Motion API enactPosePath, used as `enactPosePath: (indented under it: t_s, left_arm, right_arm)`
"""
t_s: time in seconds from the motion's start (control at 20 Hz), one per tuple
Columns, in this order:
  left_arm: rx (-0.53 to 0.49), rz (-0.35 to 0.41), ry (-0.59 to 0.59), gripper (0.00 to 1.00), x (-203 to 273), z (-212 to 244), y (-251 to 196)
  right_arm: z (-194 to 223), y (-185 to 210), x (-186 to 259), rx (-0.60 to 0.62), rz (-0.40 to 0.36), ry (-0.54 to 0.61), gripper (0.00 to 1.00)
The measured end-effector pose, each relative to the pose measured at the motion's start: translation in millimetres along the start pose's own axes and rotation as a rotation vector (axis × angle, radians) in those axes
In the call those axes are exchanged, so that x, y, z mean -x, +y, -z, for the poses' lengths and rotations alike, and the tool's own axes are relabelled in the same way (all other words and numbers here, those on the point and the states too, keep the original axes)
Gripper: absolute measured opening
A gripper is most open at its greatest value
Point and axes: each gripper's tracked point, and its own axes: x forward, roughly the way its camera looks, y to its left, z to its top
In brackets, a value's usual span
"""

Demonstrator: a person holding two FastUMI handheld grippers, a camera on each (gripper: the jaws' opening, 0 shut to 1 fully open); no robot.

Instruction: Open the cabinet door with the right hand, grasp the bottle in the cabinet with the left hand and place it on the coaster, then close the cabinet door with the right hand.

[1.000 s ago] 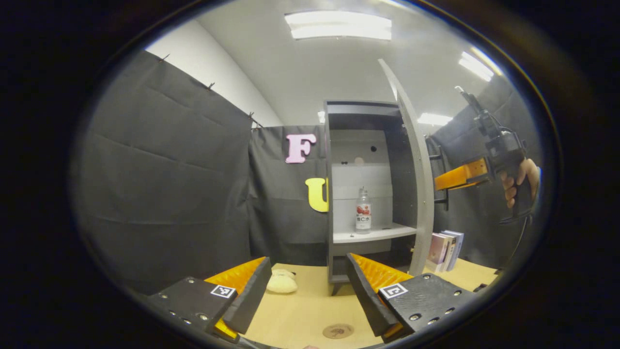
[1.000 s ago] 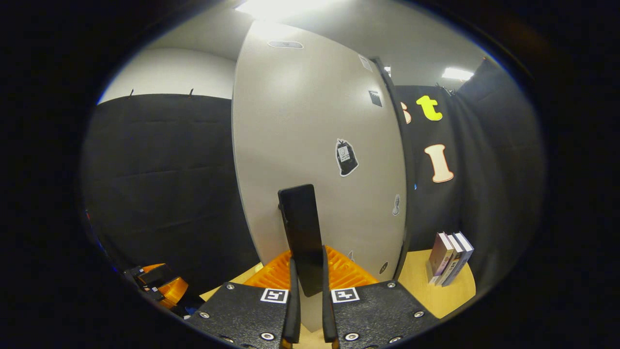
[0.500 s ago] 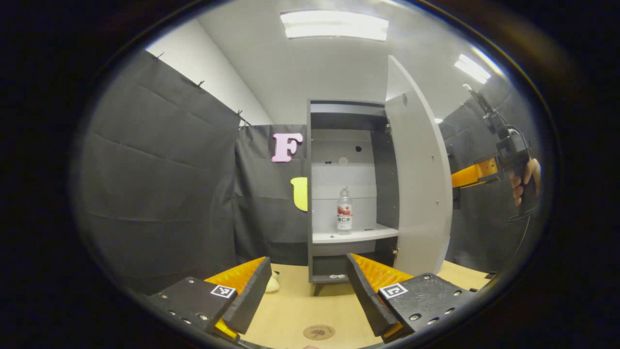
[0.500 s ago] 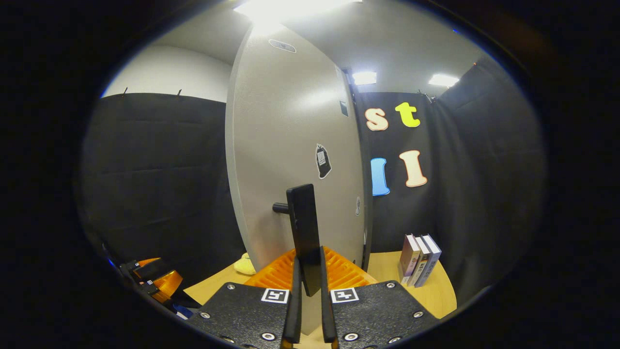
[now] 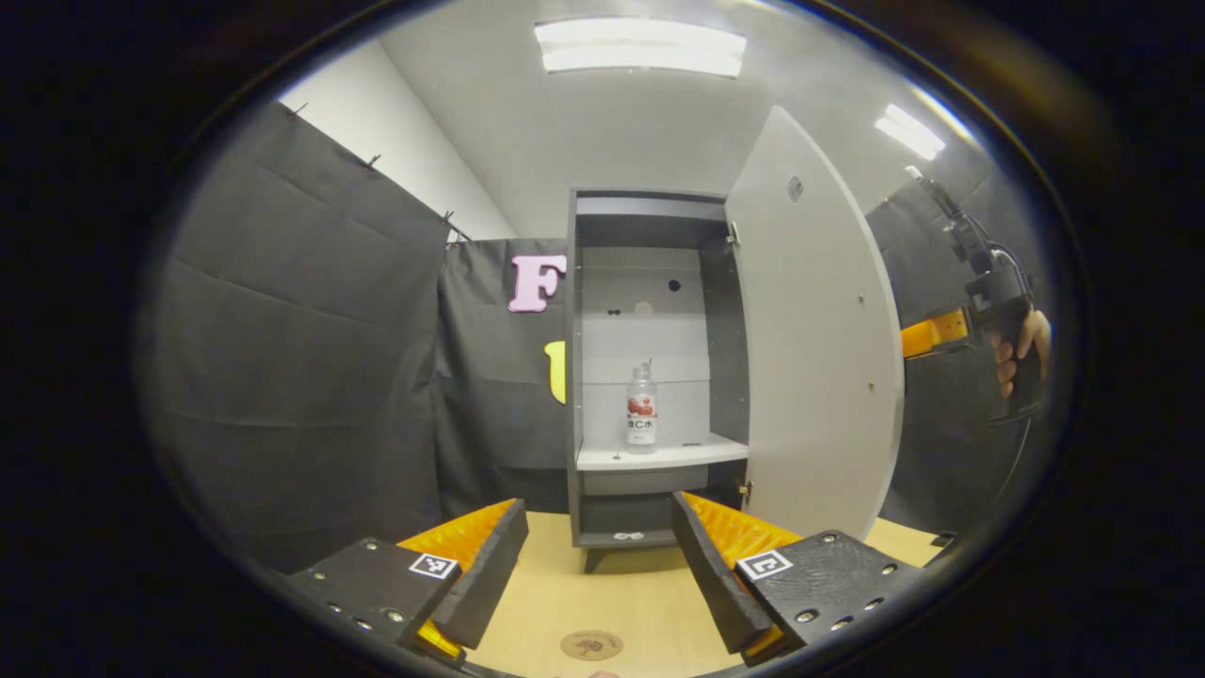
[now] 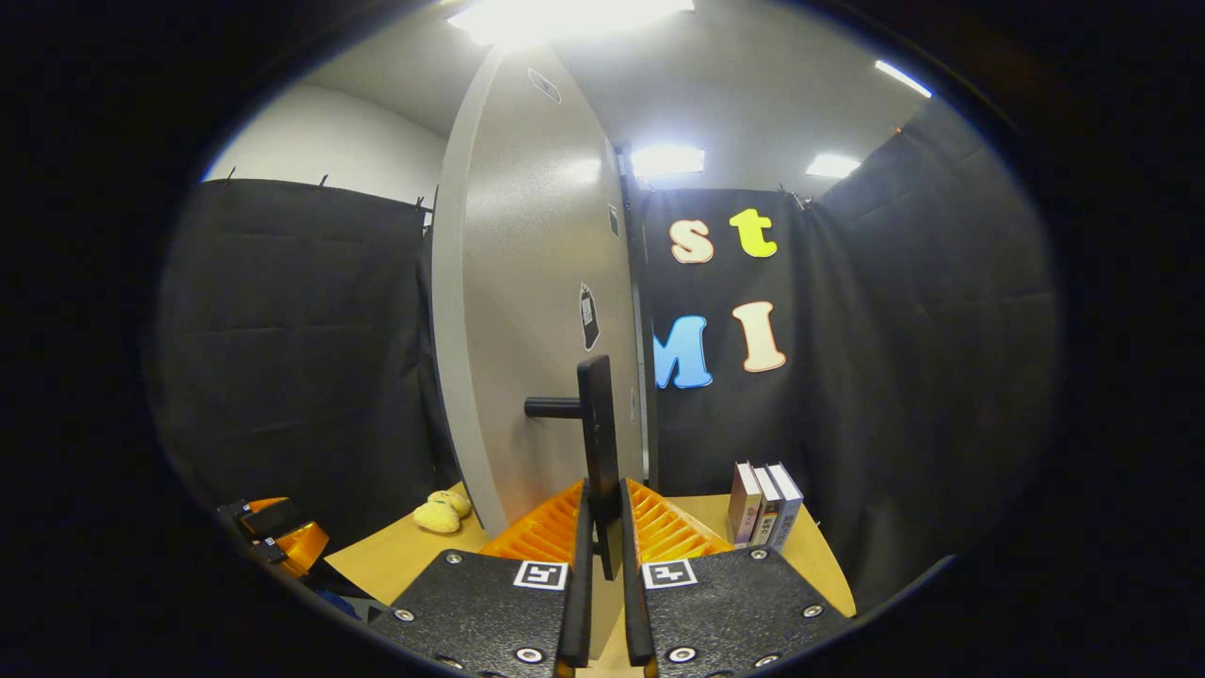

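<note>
Right gripper view puts the right tongs point(image 6: 602, 603) closed on the dark door handle point(image 6: 597, 443), both fingers pressing its flat bar from either side. The cabinet door point(image 6: 537, 320) stands swung well out from the cabinet, so the first step, opening it, looks done or nearly so. A few books point(image 6: 764, 501) stand on the table point(image 6: 395, 560) beside the cabinet, and a small yellow soft toy point(image 6: 438, 513) lies on the other side of the door.

Left gripper view shows the cabinet point(image 5: 650, 367) with its inside fully exposed. The bottle point(image 5: 641, 409) stands upright on the white shelf point(image 5: 659, 456), untouched. The left tongs point(image 5: 601, 574) are spread wide and hold nothing; they hang low over the table, well short of the cabinet. The round coaster point(image 5: 591, 645) lies on the table between and just ahead of these fingers, bare.

My read: about a third of the job is behind. Left to do are the reach in for the bottle, the carry down to the coaster, and the door swung shut with the right tongs.
</note>
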Motion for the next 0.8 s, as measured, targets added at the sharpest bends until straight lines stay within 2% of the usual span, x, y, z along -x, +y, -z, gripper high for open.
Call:
enactPosePath:
  t_s: [0.25,0.45,0.5,0.55,0.6,0.7,0.75,0.8]
  left_arm:
    - [-0.012,0.003,0.009,0.92,1.9,1.0,-1.7]
    - [-0.03,0.006,0.013,0.92,2.7,1.5,-2.1]
    - [-0.033,0.007,0.013,0.92,3.1,2.1,-1.6]
    - [-0.035,0.007,0.014,0.92,3.1,1.8,-1.9]
    - [-0.038,0.009,0.015,0.92,3.3,1.8,-1.6]
    - [-0.046,0.01,0.018,0.92,1.5,1.6,-1.8]
    - [-0.049,0.008,0.017,0.92,1.0,1.0,-1.8]
    - [-0.05,0.006,0.015,0.92,2.0,0.0,-1.5]
  right_arm:
    - [0.8,-32.4,4.7,-0.005,0.052,-0.022,0.12]
    - [2.7,-31.7,0.2,-0.033,0.012,-0.031,0.08]
    - [2.7,-32.5,0.6,-0.026,0.008,-0.038,0.0]
    - [3.0,-34.7,2.7,-0.019,0.011,-0.044,0.0]
    - [5.2,-34.6,5.6,-0.017,0.01,-0.047,0.08]
    - [10.3,-40.1,15.2,-0.01,0.023,-0.053,0.1]
    - [11.7,-42.8,22.2,-0.004,0.016,-0.056,0.18]
    - [15.9,-45.8,23.4,0.007,0.016,-0.056,0.22]
